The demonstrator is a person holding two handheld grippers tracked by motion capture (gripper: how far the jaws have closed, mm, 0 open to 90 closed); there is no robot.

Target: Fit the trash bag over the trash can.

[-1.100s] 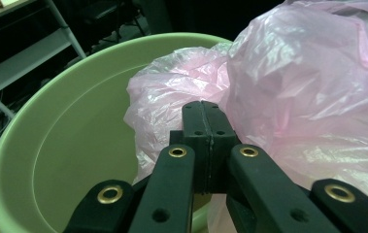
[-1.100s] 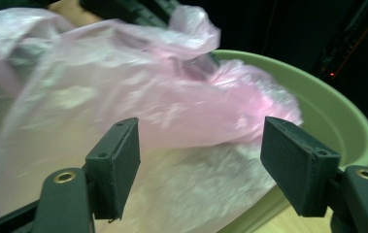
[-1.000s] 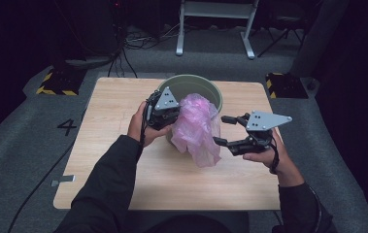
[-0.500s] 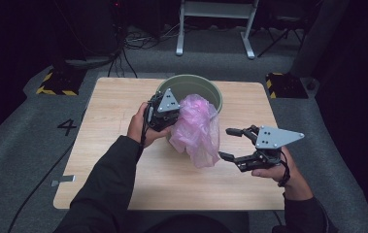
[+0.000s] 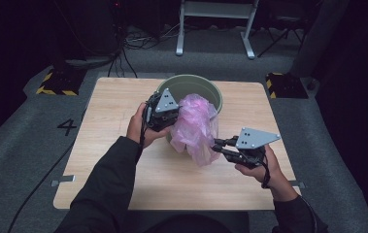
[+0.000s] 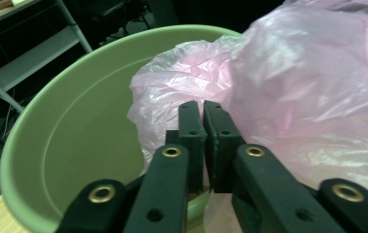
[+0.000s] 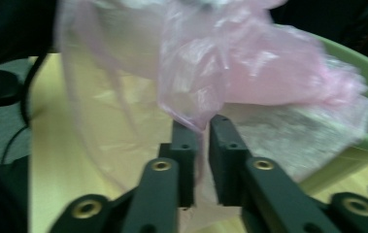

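Observation:
A pale green bucket (image 5: 191,80) stands at the middle of the wooden table (image 5: 108,121). A pink plastic bag (image 5: 196,126) bulges out of it and hangs over its near rim. My left gripper (image 5: 174,119) is at the bucket's left rim, shut on the bag's film (image 6: 308,97) just above the green wall (image 6: 75,136). My right gripper (image 5: 216,145) reaches in from the right at the bag's hanging lower end. Its jaws have just been closing, and a fold of the pink bag (image 7: 230,63) is pinched between its tips (image 7: 201,124), with the bucket (image 7: 366,68) behind.
Bare wood lies on all sides of the bucket. Grey floor surrounds the table, with a metal stand (image 5: 215,24) and cables (image 5: 123,46) beyond the far edge and yellow-black striped blocks (image 5: 55,82) at the far corners.
My right gripper came down and in toward the bag's lower end, and its wide jaws closed on the film. The left gripper stayed where it was.

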